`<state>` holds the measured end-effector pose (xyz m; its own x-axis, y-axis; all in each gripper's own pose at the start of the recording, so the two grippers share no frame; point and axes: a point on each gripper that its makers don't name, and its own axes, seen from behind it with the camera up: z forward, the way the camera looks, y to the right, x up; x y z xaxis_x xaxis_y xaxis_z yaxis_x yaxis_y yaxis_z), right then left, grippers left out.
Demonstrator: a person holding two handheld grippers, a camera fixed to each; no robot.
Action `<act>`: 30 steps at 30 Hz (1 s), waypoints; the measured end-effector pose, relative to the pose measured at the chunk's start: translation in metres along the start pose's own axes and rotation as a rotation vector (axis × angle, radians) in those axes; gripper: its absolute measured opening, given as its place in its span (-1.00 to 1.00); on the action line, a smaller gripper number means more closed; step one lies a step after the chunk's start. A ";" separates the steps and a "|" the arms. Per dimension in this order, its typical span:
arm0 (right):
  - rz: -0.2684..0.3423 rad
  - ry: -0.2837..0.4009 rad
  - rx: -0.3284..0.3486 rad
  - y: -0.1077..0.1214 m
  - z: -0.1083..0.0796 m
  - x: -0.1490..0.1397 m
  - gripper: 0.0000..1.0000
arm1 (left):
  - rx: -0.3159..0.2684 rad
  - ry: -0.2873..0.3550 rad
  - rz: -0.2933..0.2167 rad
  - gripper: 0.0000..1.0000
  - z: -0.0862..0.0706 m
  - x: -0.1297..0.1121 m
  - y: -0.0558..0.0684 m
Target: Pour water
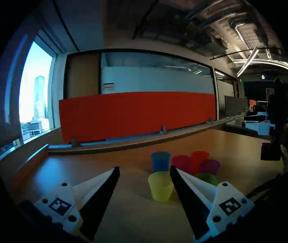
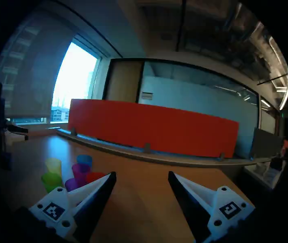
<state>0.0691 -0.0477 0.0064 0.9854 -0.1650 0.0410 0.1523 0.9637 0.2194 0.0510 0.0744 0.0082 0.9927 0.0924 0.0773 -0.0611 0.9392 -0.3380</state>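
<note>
Wooden table (image 1: 138, 220), seen low across its top, with a cluster of coloured plastic cups on it. In the left gripper view we see the left gripper (image 1: 144, 169), jaws apart and holding nothing. The yellow cup (image 1: 160, 185) stands nearest, just beside the right-hand finger, and the blue cup (image 1: 160, 160) stands behind it. The pink cup (image 1: 181, 163), orange cup (image 1: 199, 157), purple cup (image 1: 210, 166) and green cup (image 1: 206, 178) are grouped to the right. In the right gripper view we see the right gripper (image 2: 142, 174), jaws likewise apart and empty, with the cluster low at the left, beside its left-hand finger. A red partition (image 1: 136, 113) lines the far table edge.
</note>
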 end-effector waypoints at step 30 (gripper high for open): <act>-0.076 -0.102 0.233 -0.034 0.003 -0.006 1.00 | -0.291 -0.153 0.084 0.84 0.026 -0.028 0.075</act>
<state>0.0574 -0.0795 0.0012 0.9573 -0.2669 0.1114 0.1924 0.8753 0.4436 0.0161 0.1506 0.0049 0.9571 0.2344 0.1702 -0.0876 0.7942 -0.6013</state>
